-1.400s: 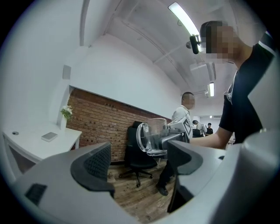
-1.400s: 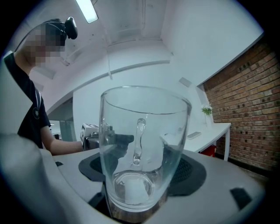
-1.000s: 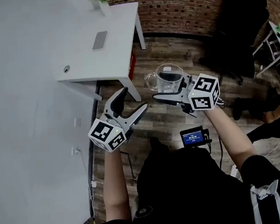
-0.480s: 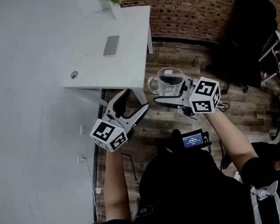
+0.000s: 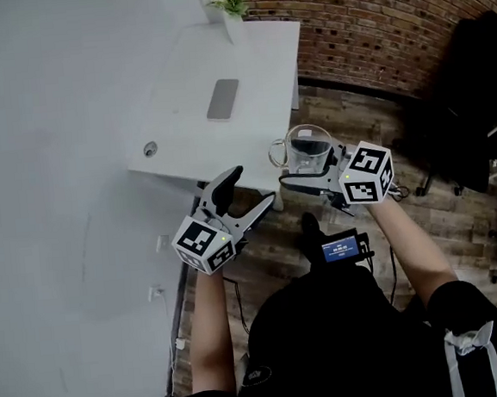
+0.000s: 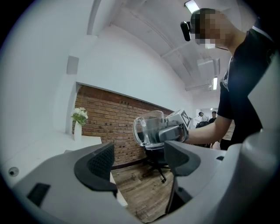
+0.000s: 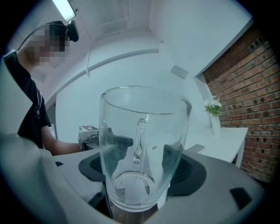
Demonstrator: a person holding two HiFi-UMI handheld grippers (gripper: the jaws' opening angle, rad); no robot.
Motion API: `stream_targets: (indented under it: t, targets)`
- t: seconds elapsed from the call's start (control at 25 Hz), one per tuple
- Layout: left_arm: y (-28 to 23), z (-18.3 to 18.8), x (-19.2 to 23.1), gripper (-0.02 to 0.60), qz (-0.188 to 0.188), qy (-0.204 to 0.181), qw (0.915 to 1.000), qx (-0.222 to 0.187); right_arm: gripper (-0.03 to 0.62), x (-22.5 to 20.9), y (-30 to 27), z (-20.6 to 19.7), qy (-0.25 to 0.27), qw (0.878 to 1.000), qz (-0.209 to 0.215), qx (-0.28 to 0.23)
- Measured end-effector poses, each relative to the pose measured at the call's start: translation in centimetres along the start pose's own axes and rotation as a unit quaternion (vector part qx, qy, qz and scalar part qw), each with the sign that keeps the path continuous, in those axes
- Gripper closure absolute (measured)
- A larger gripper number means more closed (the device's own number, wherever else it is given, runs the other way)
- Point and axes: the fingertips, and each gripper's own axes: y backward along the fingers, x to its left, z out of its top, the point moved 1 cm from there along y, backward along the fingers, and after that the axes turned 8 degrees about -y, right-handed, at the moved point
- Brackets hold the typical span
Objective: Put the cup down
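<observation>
Head view: right tool (image 5: pixel 308 167) clamps the cup (image 5: pixel 302 142) low on its body, upright, handle on the side away from the tool. Cup hangs over the floor, not yet over the surface (image 5: pixel 254 63), which lies just ahead-left of this tool. Left tool (image 5: pixel 252 187) is wide and empty, beside the surface's near edge. Judgement: carry forward, then lower.

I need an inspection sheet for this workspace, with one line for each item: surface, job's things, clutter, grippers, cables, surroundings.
Surface: white table, no cup on it yet.
Job's things: glass cup, upright, looks empty, held in the air beside the table's corner.
Clutter: phone and vase of flowers on the table.
Grippers: right gripper shut on the glass cup; left gripper open and empty, jaws just narrowed slightly.
Cables: dark cable on the floor by the wall.
Surroundings: brick wall, wooden floor, dark chair.
</observation>
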Motion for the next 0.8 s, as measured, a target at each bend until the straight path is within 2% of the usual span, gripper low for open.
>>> stream_targets:
  t: [0.2, 0.4, 0.6, 0.8]
  targets:
    - [-3.0, 1.8, 6.1, 0.218, 0.03, 0.004, 0.9996, 0.0, 0.224, -4.9, -2.9, 3.8, 0.001, 1.0, 0.026, -0.001]
    - [-7.2, 2.3, 11.7, 0.218, 0.039, 0.01, 0.9992, -0.005, 0.224, -11.0, -5.8, 6.6, -0.004, 0.999, 0.036, 0.0]
    - [-8.6, 1.4, 13.5, 0.218, 0.054, 0.024, 0.9982, 0.01, 0.224, -13.0, -7.0, 6.8, -0.001, 0.998, 0.059, 0.015]
    - [-9.1, 2.3, 15.3, 0.218, 0.063, 0.022, 0.9977, 0.014, 0.224, -13.9, -7.5, 7.9, -0.01, 0.998, 0.067, 0.011]
